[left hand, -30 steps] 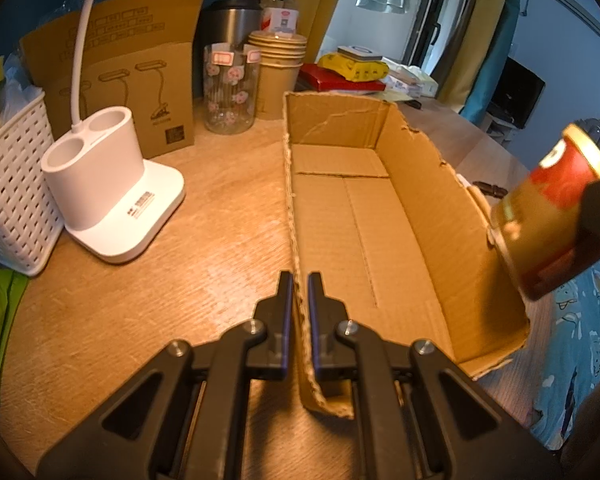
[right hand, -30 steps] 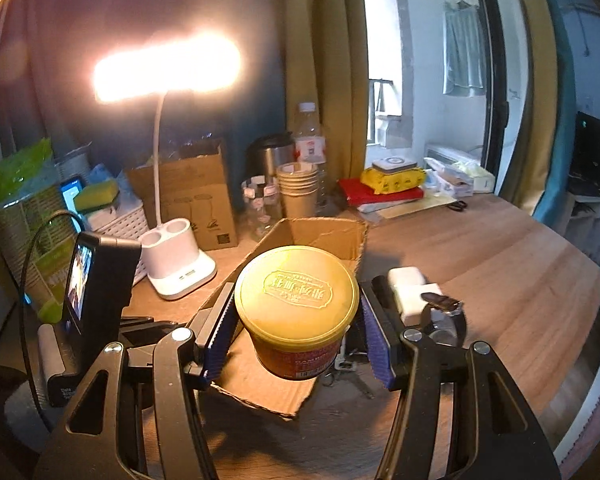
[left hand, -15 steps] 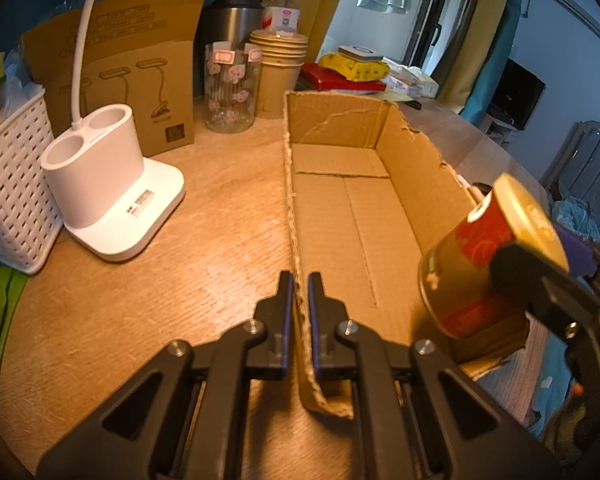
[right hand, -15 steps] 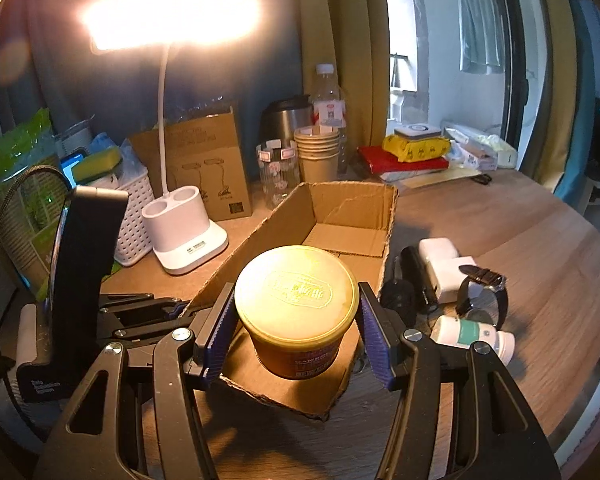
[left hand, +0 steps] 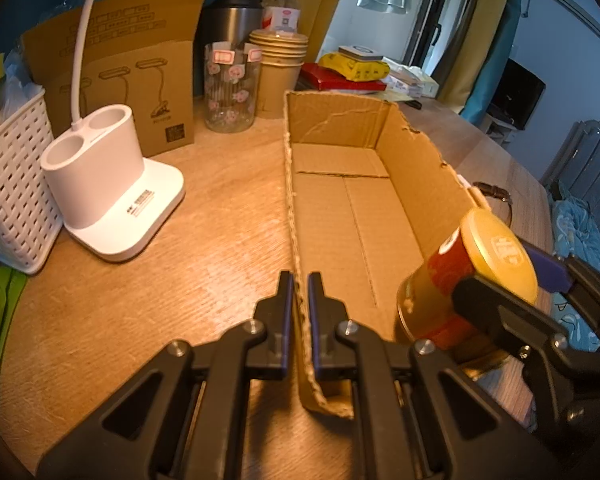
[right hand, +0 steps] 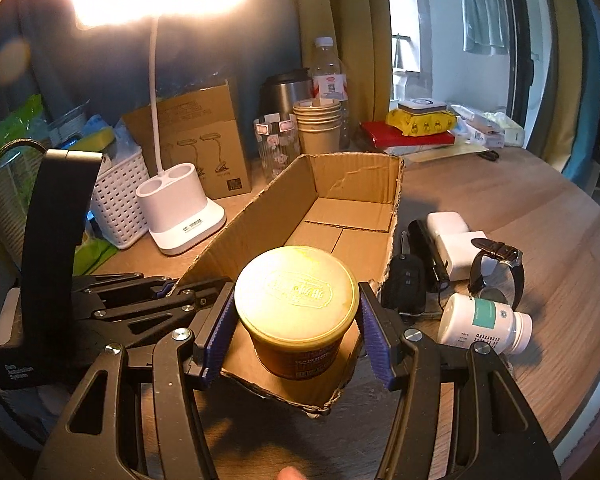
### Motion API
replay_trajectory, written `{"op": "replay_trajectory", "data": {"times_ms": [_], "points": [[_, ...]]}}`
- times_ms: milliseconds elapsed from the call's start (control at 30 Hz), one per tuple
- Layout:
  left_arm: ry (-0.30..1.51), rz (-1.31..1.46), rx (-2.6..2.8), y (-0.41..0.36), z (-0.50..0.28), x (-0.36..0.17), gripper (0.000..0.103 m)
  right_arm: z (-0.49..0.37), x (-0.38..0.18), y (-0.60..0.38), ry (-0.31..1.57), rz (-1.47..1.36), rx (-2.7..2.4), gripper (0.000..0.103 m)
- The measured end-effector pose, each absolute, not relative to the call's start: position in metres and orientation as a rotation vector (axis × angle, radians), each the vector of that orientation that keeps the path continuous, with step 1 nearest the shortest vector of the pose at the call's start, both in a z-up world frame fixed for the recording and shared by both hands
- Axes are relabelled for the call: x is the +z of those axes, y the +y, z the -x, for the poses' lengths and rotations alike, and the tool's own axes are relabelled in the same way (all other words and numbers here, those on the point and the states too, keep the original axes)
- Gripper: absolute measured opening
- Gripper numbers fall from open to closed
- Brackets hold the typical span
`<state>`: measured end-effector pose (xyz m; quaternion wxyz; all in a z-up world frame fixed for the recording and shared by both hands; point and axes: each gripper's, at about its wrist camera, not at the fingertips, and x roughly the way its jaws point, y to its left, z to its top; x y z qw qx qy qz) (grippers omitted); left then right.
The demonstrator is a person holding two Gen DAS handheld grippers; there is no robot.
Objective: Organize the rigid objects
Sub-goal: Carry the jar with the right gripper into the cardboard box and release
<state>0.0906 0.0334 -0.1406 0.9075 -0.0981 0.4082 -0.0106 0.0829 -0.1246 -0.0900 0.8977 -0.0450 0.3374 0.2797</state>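
Blocking much of the right wrist view, the yellow-lidded can [right hand: 296, 312] hides the near floor of the cardboard box [right hand: 356, 184], and whether the can's base touches that floor cannot be told. Its red and gold label is only partly readable. The right gripper [right hand: 296, 320] clamps the can by its sides, blue pads pressed against it, and holds it tilted over the box's near end, inside the right wall in the left wrist view. The left gripper [left hand: 299, 292] is closed on the box's left wall, pinching the torn cardboard edge between its pads. What shows of the box's floor, toward the far end, is bare. Beside the box on the wooden table [right hand: 520, 208] lie a white pill bottle [right hand: 484, 322] on its side, a wristwatch [right hand: 496, 268], white chargers [right hand: 456, 236] and a dark key fob [right hand: 404, 284], partly overlapping one another. The white lamp base [left hand: 112, 196] has two hollow cups whose insides cannot be seen.
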Motion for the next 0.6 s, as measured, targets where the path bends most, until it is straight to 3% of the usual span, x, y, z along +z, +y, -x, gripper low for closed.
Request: {"op": "replay_trajectory", "data": {"times_ms": [233, 367, 600], "points": [[0.843, 0.204, -0.023, 0.034, -0.091, -0.141, 0.007, -0.079, -0.089, -0.123, 0.68, 0.115, 0.575, 0.061], [0.845, 0.205, -0.021, 0.035, -0.091, -0.141, 0.007, -0.076, -0.083, -0.126, 0.664, 0.108, 0.583, 0.071], [0.842, 0.2, -0.021, 0.034, -0.091, -0.141, 0.007, -0.076, -0.071, -0.14, 0.629, 0.066, 0.559, 0.073]]}}
